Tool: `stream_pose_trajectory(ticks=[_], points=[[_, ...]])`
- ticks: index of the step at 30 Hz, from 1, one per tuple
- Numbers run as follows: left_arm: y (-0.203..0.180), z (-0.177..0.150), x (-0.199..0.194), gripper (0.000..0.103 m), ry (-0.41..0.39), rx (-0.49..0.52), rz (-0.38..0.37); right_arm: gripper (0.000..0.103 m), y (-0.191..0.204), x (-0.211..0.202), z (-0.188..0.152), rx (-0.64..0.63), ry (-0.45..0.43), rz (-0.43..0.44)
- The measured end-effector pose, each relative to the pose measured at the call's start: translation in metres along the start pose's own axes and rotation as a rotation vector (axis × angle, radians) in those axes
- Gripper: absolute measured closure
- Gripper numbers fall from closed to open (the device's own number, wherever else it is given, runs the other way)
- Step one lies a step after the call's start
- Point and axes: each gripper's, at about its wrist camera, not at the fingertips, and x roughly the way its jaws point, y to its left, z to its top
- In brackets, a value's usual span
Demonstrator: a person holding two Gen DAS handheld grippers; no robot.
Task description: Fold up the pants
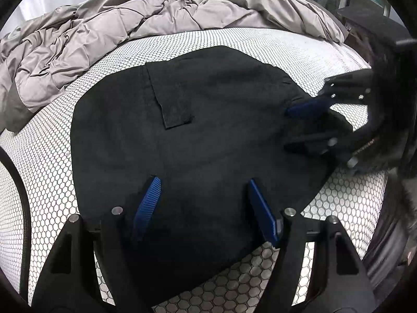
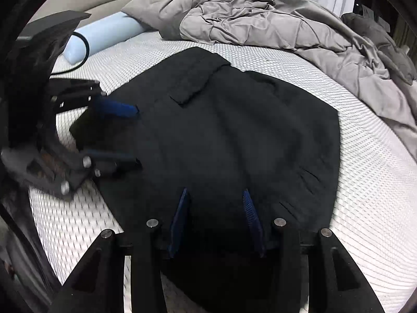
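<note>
The black pants point(image 1: 198, 140) lie folded in a compact pile on the white honeycomb mattress point(image 1: 52, 161), pocket flap up; they also show in the right wrist view point(image 2: 234, 135). My left gripper point(image 1: 203, 185) is open, its blue pads point(image 1: 148, 203) straddling the near edge of the pants. It also shows at the left of the right wrist view point(image 2: 135, 135). My right gripper point(image 2: 215, 195) is open over the pants' near edge. In the left wrist view it point(image 1: 289, 127) reaches in from the right, jaws apart around a fold of fabric at the pants' edge.
A crumpled grey duvet point(image 1: 109, 31) covers the far part of the bed point(image 2: 286, 26). A pale blue bolster point(image 2: 104, 36) with a black cable point(image 2: 84, 52) lies at the far left. Dark furniture point(image 1: 365, 5) stands beyond the bed.
</note>
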Motion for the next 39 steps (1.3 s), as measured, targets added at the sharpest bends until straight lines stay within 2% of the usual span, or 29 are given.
stream_pose_trajectory(ticks=[3, 5, 7, 10, 12, 14, 16, 18, 19, 20, 24, 27, 31, 34, 36, 38, 39], points=[[0.003, -0.002, 0.001, 0.035, 0.001, 0.004, 0.000, 0.058, -0.023, -0.011, -0.009, 0.039, 0.012, 0.013], [0.003, -0.001, 0.001, 0.034, 0.004, 0.005, 0.006, 0.048, -0.040, -0.013, -0.012, 0.105, 0.003, 0.044], [0.004, 0.001, -0.002, 0.034, 0.001, -0.007, -0.004, 0.047, -0.048, -0.015, -0.011, 0.153, -0.011, 0.077], [0.020, 0.010, -0.012, 0.034, -0.043, -0.090, -0.102, 0.047, -0.054, -0.031, -0.005, 0.214, -0.116, 0.110], [0.036, 0.024, -0.020, 0.034, -0.103, -0.146, -0.118, 0.047, -0.058, -0.034, 0.004, 0.256, -0.178, 0.100], [0.054, 0.039, -0.018, 0.034, -0.136, -0.201, -0.074, 0.047, -0.061, -0.029, 0.013, 0.294, -0.182, 0.043], [0.074, 0.051, -0.006, 0.034, -0.122, -0.269, -0.007, 0.047, -0.063, -0.016, 0.023, 0.325, -0.155, 0.011], [0.097, 0.055, 0.012, 0.038, -0.073, -0.359, 0.032, 0.047, -0.064, 0.003, 0.035, 0.340, -0.130, -0.022], [0.103, 0.055, 0.019, 0.043, -0.046, -0.377, 0.042, 0.047, -0.065, 0.009, 0.037, 0.339, -0.118, -0.034], [0.110, 0.053, 0.030, 0.043, -0.002, -0.401, 0.038, 0.047, -0.065, 0.018, 0.041, 0.332, -0.090, -0.056], [0.109, 0.050, 0.042, 0.041, 0.030, -0.384, 0.069, 0.047, -0.086, 0.031, 0.034, 0.421, -0.021, -0.077], [0.111, 0.047, 0.043, 0.040, 0.023, -0.392, 0.071, 0.047, -0.108, 0.025, 0.020, 0.499, -0.056, 0.025], [0.114, 0.048, 0.028, 0.040, 0.020, -0.446, 0.059, 0.047, -0.101, 0.003, 0.013, 0.447, -0.095, 0.049], [0.109, 0.033, -0.005, 0.040, -0.035, -0.473, 0.018, 0.044, -0.108, -0.020, -0.005, 0.488, -0.130, 0.108], [0.110, 0.019, -0.022, 0.040, -0.054, -0.498, 0.010, 0.043, -0.120, -0.027, -0.019, 0.520, -0.134, 0.111], [0.113, 0.004, -0.031, 0.040, -0.046, -0.534, 0.039, 0.043, -0.133, -0.025, -0.034, 0.585, -0.125, 0.154], [0.114, -0.004, -0.034, 0.040, -0.040, -0.544, 0.052, 0.043, -0.141, -0.020, -0.043, 0.646, -0.112, 0.204]])
